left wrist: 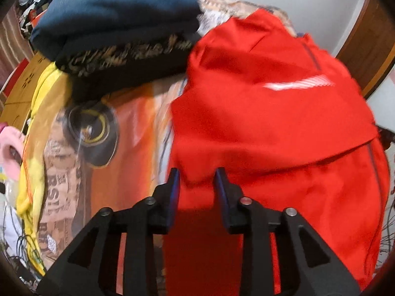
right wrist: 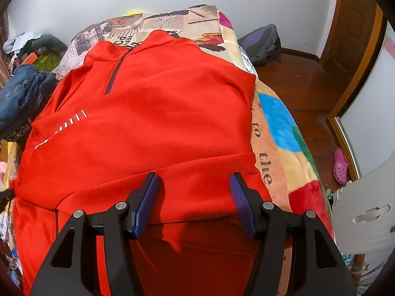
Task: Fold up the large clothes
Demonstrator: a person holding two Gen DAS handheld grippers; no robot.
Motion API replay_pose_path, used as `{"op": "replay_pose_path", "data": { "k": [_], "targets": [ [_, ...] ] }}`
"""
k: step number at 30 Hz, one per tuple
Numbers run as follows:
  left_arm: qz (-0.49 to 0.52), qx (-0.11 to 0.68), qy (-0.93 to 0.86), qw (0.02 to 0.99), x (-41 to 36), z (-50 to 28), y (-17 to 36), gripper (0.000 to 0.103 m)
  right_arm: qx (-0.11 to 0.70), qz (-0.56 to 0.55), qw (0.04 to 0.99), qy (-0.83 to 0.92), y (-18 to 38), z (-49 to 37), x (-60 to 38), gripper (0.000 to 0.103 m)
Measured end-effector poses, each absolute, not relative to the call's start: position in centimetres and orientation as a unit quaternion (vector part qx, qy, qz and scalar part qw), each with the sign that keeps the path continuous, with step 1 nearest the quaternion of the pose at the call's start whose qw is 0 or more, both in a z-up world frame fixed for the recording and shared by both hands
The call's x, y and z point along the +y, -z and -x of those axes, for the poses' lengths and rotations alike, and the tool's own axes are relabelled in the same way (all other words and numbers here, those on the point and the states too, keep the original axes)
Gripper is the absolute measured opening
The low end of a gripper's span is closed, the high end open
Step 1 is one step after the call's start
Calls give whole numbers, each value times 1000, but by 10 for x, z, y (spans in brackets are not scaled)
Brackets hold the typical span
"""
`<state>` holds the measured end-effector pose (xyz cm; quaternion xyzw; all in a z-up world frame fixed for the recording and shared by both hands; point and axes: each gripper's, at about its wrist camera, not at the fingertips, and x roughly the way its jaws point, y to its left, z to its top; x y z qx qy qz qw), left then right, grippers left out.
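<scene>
Right wrist view: one red jacket (right wrist: 153, 128) under two gaping, empty grippers, right gripper (right wrist: 193, 197) and left gripper (left wrist: 197, 185).

Folded clothes pile (left wrist: 118, 32) crowds blanket (left wrist: 133, 128) left of red jacket (right wrist: 153, 123).

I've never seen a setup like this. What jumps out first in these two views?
The bright red zip-neck top dominates, spread across a patchwork-print blanket on the bed. To its left sits a stack of folded dark clothes. At the bottom of each view, black jaws with blue pads hover open over the top's near edge.
</scene>
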<state>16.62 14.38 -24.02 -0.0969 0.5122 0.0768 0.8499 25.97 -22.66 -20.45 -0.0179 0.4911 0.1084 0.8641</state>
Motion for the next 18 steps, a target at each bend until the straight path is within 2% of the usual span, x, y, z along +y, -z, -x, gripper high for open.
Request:
{"op": "replay_pose_path", "data": {
  "k": [4,9,11,18],
  "targets": [
    [82,521,-91,845,152,-160,240,36,497,25,860,-111,202,-258,-225,56],
    [68,486,-92,866,154,-167,206,53,497,32,858,-121,190,-259,-224,56],
    [60,467,-88,878,152,-176,189,56,487,35,864,-124,181,-260,-223,56],
    [38,416,-54,907,134,-233,140,60,439,29,886,-148,141,-277,-217,56]
  ]
}}
